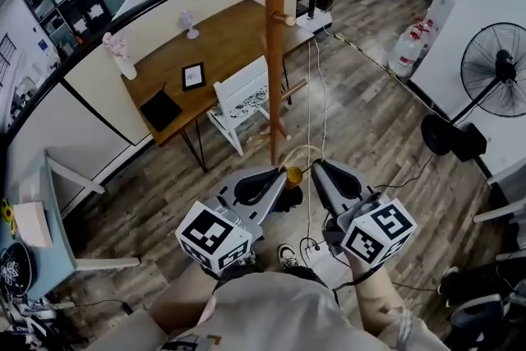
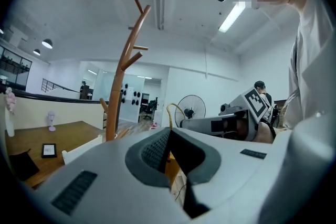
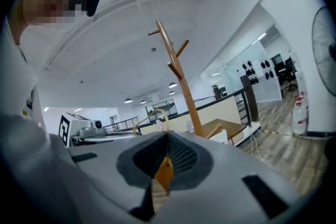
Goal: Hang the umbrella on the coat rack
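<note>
L gripper (image 1: 278, 177), R gripper (image 1: 317, 169) clamp umbrella (image 1: 293, 175) upright.

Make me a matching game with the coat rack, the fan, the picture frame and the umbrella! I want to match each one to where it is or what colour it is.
Things:
1. coat rack
2. fan
3. picture frame
4. umbrella

Places and colours:
A. on the wooden table
B. black, at the far right of the head view
C. yellow, gripped by the left gripper and the right gripper
D. tall brown pole in the middle

Right pairs: 1-D, 2-B, 3-A, 4-C.
</note>
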Tool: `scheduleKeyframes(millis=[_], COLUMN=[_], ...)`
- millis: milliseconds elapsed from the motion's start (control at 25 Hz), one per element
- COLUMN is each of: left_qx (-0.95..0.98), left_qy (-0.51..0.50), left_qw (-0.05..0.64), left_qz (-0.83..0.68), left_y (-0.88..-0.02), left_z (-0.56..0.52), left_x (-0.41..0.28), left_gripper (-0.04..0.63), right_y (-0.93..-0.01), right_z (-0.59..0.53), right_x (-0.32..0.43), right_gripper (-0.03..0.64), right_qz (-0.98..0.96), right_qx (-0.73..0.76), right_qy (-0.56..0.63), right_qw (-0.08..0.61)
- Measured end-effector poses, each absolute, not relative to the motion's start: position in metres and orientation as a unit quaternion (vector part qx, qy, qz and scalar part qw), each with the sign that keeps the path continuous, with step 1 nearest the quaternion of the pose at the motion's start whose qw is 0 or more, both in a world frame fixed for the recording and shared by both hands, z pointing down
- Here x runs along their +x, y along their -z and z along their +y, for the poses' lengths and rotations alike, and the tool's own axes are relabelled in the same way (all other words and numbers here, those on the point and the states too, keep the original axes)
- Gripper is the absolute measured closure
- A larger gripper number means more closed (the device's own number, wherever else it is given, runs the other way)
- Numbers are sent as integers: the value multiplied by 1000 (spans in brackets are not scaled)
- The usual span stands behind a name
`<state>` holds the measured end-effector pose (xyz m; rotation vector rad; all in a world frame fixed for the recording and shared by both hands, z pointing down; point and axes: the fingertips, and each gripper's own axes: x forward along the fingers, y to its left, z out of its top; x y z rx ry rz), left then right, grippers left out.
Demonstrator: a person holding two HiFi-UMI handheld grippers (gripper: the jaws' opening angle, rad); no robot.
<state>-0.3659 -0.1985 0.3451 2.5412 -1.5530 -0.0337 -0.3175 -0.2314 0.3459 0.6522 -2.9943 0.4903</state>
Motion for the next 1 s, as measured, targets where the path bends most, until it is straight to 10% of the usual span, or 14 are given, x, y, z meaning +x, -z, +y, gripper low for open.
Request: scheduleKeyframes(millis=[1000], left_qx=[814], left_qy=[3], left_qw=[226], left_qz=[-535], left_y=[-513], left_z=[-298], left_x=[-409], left_gripper=[592], right_y=[-511], right_z=[-332], right_x=[-364], right_gripper=[607], right_qz=[-935], right_qx=[238], right_qy=[-220], right_qw=[141])
